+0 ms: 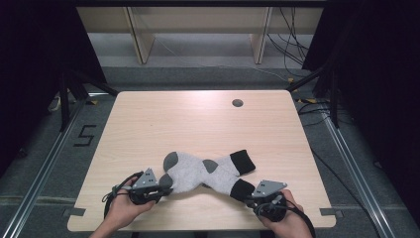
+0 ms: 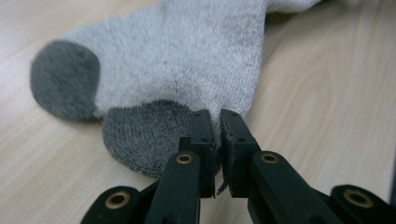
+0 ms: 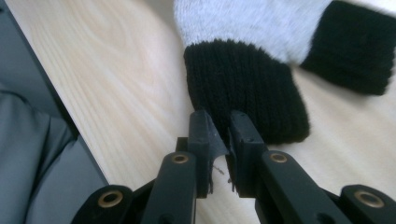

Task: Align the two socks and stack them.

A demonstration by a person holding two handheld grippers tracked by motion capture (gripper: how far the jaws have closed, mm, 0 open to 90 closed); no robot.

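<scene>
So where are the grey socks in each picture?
High view: grey socks lie crossed near the table's front edge.
Left gripper view: the socks across the top, a dark toe by the jaws.
Right gripper view: the socks at top, a black cuff in the jaws.
Shared landmark: the pale wooden table.

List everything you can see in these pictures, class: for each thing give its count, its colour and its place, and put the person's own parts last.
socks: two, light grey with dark grey toes and heels and black cuffs, crossed over each other at the near middle of the table
table: one, pale wood, centre of the high view
cable hole: one, dark, far right part of the tabletop
cables: several, black, on the floor beyond the table at the right
left gripper: one, black, shut on the toe end of a sock
right gripper: one, black, shut on a black cuff
hands: two, at the table's near edge
</scene>
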